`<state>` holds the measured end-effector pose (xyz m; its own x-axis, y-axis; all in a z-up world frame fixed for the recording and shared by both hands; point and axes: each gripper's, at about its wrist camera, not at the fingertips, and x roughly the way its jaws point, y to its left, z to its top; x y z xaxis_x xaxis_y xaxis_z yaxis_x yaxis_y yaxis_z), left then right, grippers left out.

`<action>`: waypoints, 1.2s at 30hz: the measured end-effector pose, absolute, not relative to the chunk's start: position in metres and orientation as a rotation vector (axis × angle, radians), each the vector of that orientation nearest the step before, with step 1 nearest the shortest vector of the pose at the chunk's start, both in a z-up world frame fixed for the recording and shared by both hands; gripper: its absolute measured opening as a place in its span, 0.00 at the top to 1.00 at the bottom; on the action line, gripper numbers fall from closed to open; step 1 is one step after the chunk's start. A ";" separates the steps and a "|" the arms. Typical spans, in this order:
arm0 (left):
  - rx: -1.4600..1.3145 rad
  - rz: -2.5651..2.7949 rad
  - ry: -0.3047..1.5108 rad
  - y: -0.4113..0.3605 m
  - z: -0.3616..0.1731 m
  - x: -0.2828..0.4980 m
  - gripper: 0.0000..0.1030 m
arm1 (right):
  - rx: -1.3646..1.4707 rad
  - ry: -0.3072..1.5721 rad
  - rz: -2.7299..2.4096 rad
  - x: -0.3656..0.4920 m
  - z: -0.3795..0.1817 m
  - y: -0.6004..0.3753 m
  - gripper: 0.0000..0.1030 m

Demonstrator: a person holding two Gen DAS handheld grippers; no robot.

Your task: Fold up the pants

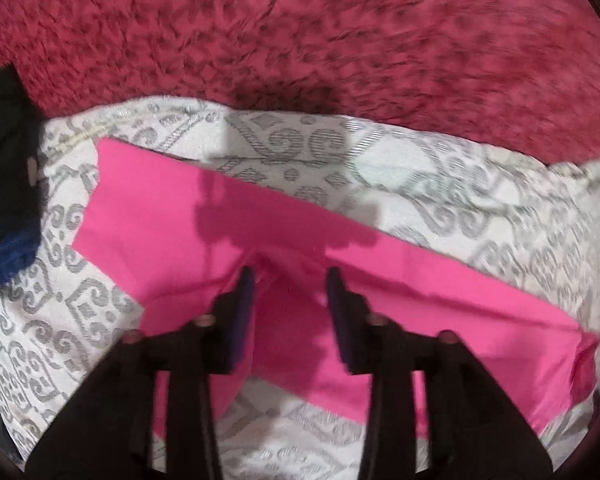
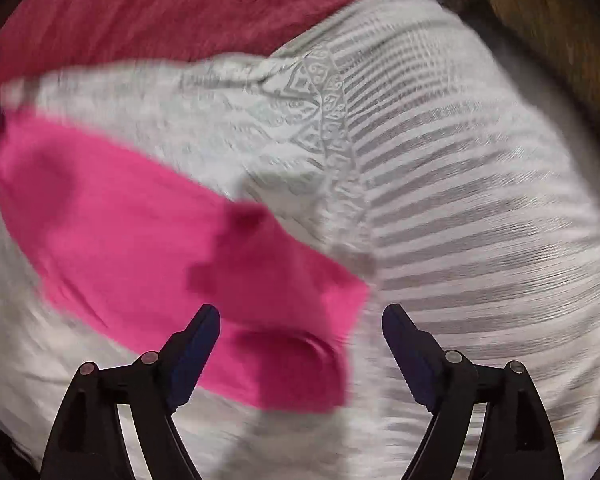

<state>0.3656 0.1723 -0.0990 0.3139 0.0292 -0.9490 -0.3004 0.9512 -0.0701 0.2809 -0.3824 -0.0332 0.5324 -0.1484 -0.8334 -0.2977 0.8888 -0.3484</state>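
while the pink pants (image 1: 188, 224) are lying as a long flattened band across the grey-and-white patterned cloth (image 1: 480, 208), with the red shaggy blanket (image 1: 300, 40) beyond, the left gripper (image 1: 290, 276) is sitting over the middle of the band with its fingers part-way apart and a raised pucker of fabric between them; whether the pads are actually pinching it i cannot tell. the right gripper (image 2: 300, 314) is hanging released, jaws spread wide, just over the end of the pants nearest it (image 2: 292, 372), touching nothing. the right view is blurring, so fine creases are unclear. judging by this, the lengthwise fold is looking done and the crosswise fold is being set up. next, the right one is needing to clamp that near end and carry it over to the far end.
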 end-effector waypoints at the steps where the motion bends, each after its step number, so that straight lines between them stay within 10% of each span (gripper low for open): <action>1: -0.222 0.202 1.217 0.168 -0.092 0.355 0.58 | -0.560 1.002 0.083 0.276 -0.039 -0.382 0.17; 10: -0.101 0.133 1.172 0.140 -0.070 0.317 0.57 | -0.906 0.846 0.108 0.276 -0.089 -0.358 0.20; 13: -0.106 0.148 1.179 0.139 -0.074 0.317 0.57 | -0.598 1.030 0.171 0.310 -0.088 -0.384 0.86; 18: -0.110 0.172 1.181 0.143 -0.078 0.320 0.57 | 0.265 1.168 0.169 0.338 -0.072 -0.491 0.87; 36: -0.137 0.201 1.189 0.164 -0.096 0.295 0.57 | -0.076 1.037 -0.294 0.324 -0.036 -0.486 0.66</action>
<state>0.2954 0.1638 -0.0965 0.3578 0.0832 -0.9301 -0.2273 0.9738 -0.0003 0.3243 -0.4862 -0.0361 0.4735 -0.2754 -0.8366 0.2041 0.9583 -0.1999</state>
